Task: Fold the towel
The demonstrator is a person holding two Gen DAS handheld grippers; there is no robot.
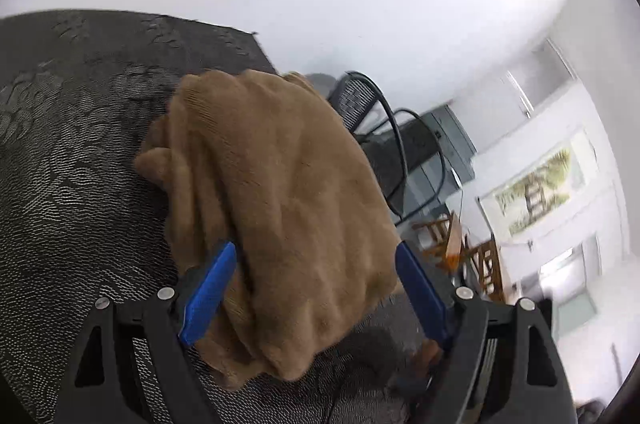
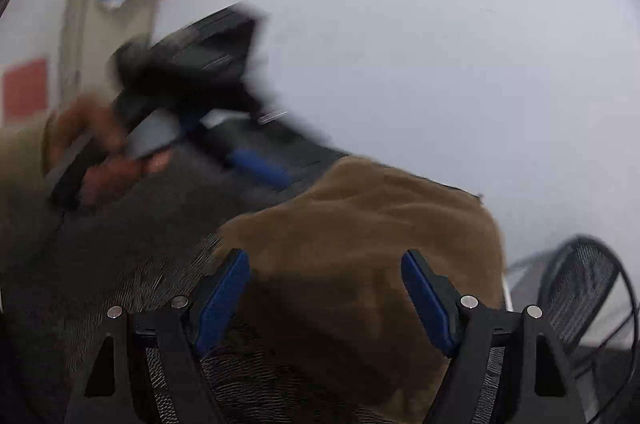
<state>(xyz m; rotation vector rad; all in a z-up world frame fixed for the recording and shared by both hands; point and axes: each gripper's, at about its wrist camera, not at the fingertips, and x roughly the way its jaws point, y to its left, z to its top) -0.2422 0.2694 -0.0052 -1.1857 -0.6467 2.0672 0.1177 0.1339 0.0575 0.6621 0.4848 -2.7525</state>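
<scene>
We hold the left tongs (image 1: 316, 252) spread wide over a bunched brown towel (image 1: 276, 208); their blue pads flank the cloth without pinching it. The towel lies in a crumpled, roughly folded heap on the dark patterned tabletop (image 1: 72, 160), near its far edge. Our right tongs (image 2: 325, 258) are spread too, hovering just above the near side of the towel (image 2: 360, 236), gripping nothing. In the right wrist view the left tongs (image 2: 260, 164) show blurred, held by a hand (image 2: 100, 160) with a beige sleeve (image 2: 20, 184). A black mesh chair (image 1: 360, 100) stands beyond the tabletop.
</scene>
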